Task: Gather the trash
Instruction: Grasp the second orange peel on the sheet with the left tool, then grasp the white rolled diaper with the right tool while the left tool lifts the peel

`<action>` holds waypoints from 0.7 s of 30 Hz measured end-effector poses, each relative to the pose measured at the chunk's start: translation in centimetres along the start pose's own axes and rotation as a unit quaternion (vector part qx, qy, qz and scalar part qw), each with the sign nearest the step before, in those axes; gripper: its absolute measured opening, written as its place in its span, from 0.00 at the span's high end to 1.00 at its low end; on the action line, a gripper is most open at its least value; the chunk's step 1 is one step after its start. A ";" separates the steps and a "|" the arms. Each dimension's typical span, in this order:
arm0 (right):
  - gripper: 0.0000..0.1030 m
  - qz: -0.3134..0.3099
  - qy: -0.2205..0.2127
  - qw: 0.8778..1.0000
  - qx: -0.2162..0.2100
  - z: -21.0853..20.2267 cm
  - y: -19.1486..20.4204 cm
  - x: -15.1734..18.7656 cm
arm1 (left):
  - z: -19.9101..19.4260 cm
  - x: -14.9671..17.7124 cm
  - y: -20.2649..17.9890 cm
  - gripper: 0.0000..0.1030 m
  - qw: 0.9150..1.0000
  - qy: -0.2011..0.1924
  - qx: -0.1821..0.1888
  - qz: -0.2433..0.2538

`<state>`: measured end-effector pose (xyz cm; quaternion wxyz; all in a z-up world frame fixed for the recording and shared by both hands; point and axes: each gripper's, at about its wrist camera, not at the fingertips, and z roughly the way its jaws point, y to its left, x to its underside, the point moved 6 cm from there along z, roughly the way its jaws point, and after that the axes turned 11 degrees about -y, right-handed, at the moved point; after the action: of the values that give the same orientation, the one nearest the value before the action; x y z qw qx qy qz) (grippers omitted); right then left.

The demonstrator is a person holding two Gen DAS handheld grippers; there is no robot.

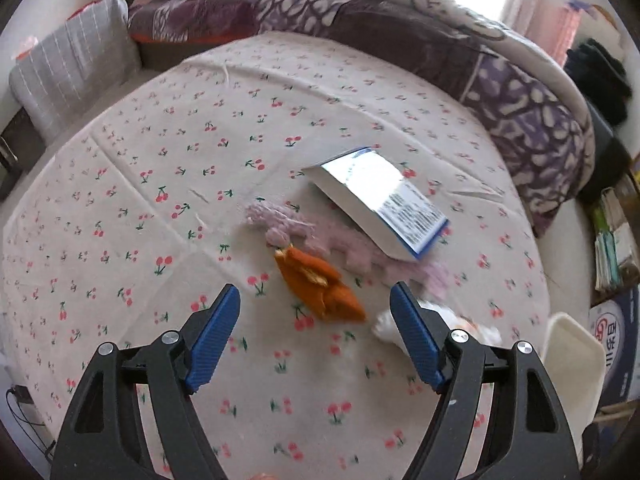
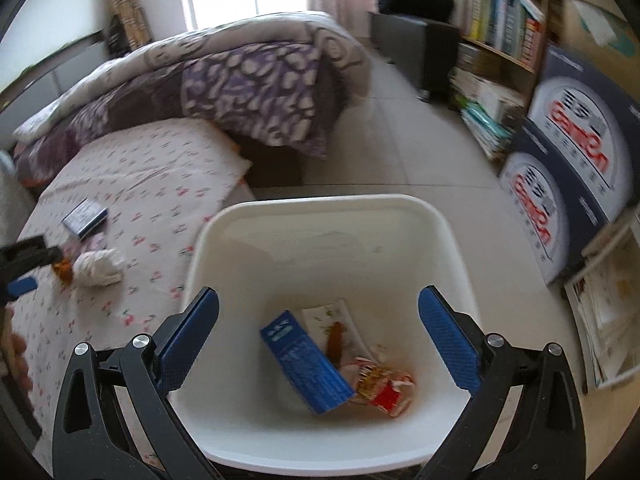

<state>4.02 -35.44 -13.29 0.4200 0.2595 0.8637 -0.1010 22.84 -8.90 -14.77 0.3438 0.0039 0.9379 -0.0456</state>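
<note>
My left gripper [image 1: 315,298] is open over the cherry-print bed sheet [image 1: 160,184], just short of an orange peel [image 1: 320,286]. A crumpled white tissue [image 1: 436,322] lies behind its right finger; it also shows in the right wrist view [image 2: 98,266]. My right gripper [image 2: 319,306] is open and empty above a white trash bin [image 2: 224,240]. Inside the bin lie a blue box [image 2: 306,362], a red-and-yellow wrapper [image 2: 384,386] and a white packet [image 2: 338,326]. The left gripper [image 2: 22,272] shows at the left edge of the right wrist view.
A blue-and-white book [image 1: 384,200] lies on the bed over a pink knitted item [image 1: 288,226]. A purple quilt [image 1: 400,40] is piled along the far side. The bin's rim [image 1: 576,348] stands beside the bed. Printed boxes [image 2: 576,160] and a bookshelf [image 2: 504,24] stand on the right.
</note>
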 end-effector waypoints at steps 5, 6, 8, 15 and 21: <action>0.07 -0.042 -0.003 0.999 -0.032 0.4 3.4 -0.6 | 1.4 0.0 -0.5 0.40 1.000 0.017 0.015 0.006; 0.07 -0.048 -0.004 0.998 -0.038 0.5 4.0 -0.7 | 1.6 0.2 -0.4 0.45 1.000 0.021 0.018 0.002; 0.07 -0.070 -0.008 0.996 -0.057 0.6 5.7 -1.0 | 2.0 0.7 0.1 0.54 0.999 0.029 0.019 -0.004; 0.07 -0.151 -0.017 0.977 -0.147 1.6 12.3 -1.7 | 1.3 1.1 2.4 0.76 0.998 0.019 0.054 0.010; 0.07 -0.251 -0.008 0.940 -0.233 2.9 19.2 -1.3 | -0.1 2.0 5.8 0.77 0.997 0.019 0.060 0.033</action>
<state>16.83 -20.86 -13.25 0.4362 -0.0714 0.8970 -0.0013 21.46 -3.14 -16.53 0.3263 0.0564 0.9393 -0.0900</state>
